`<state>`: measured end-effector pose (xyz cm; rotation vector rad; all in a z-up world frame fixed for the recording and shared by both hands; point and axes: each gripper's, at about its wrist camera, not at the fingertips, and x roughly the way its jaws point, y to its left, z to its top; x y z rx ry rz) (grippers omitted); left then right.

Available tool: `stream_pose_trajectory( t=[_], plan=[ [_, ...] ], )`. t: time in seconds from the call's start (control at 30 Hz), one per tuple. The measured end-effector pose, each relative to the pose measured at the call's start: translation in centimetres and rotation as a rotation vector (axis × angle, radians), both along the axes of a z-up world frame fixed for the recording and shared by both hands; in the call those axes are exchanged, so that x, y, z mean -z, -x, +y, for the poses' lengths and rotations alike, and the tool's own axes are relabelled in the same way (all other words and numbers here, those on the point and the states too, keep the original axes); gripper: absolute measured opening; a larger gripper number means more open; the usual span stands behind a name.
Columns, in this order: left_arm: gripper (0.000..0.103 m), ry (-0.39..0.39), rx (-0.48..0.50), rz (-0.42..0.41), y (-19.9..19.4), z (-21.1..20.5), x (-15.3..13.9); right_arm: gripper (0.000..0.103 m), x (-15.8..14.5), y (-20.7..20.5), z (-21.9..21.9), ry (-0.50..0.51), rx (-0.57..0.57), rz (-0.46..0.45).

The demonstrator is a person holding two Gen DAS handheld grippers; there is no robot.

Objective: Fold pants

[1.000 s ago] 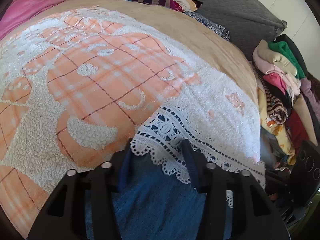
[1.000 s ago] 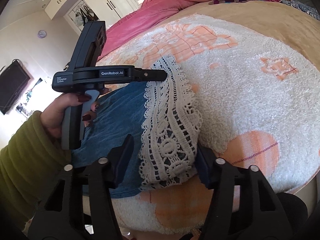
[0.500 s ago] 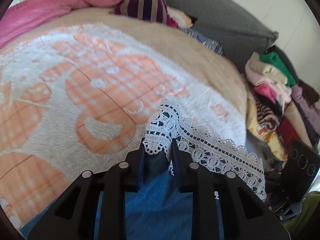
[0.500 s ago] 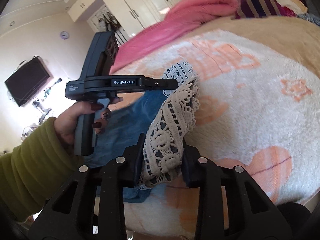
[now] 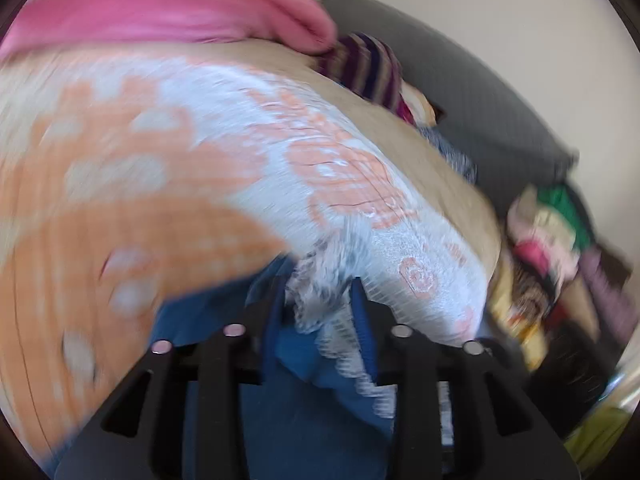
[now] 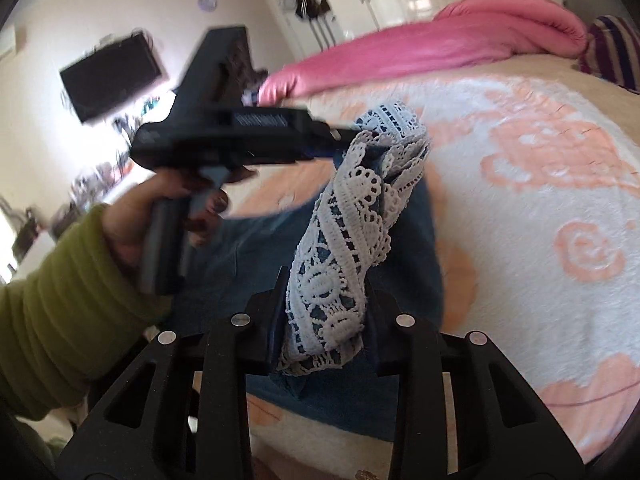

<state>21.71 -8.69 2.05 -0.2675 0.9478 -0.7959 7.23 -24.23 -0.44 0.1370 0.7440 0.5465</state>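
Note:
The pants are blue denim (image 6: 256, 248) with a white lace hem (image 6: 344, 232), lying on a white and orange blanket (image 6: 520, 208). My right gripper (image 6: 324, 308) is shut on the near end of the lace hem. My left gripper (image 5: 320, 300) is shut on the far end of the same hem (image 5: 328, 276); it also shows in the right wrist view (image 6: 352, 140), held by a hand in a green sleeve. The hem hangs lifted between both grippers, with the denim trailing below onto the blanket. The left wrist view is blurred.
A pink duvet (image 6: 440, 40) and a striped cushion (image 5: 368, 68) lie at the far side of the bed. A pile of clothes (image 5: 552, 240) stands off the bed's right edge. A TV (image 6: 112, 76) hangs on the wall beyond the left side.
Both grippers closed on the lace hem and lifted it off the blanket. The hem now hangs bunched between them, and both views have tilted upward.

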Motion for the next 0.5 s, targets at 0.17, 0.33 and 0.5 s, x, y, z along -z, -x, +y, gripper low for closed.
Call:
stream_pose_trajectory(
  t=[0.17,0.33,0.5],
  plan=[
    [0.050,0.139,-0.136,0.066,1.7,7.2,2.3,0.028,1.1,0.6,3.3,0.129,-0.057,-0.012],
    [0.064,0.238,-0.150,0.087,1.7,9.3,2.6,0.038,0.8,2.2,6.5,0.301,-0.093,-0.121],
    [0.073,0.272,-0.135,0.119,1.5,9.3,3.3,0.059,1.2,4.3,9.1,0.461,-0.146,-0.225]
  ],
)
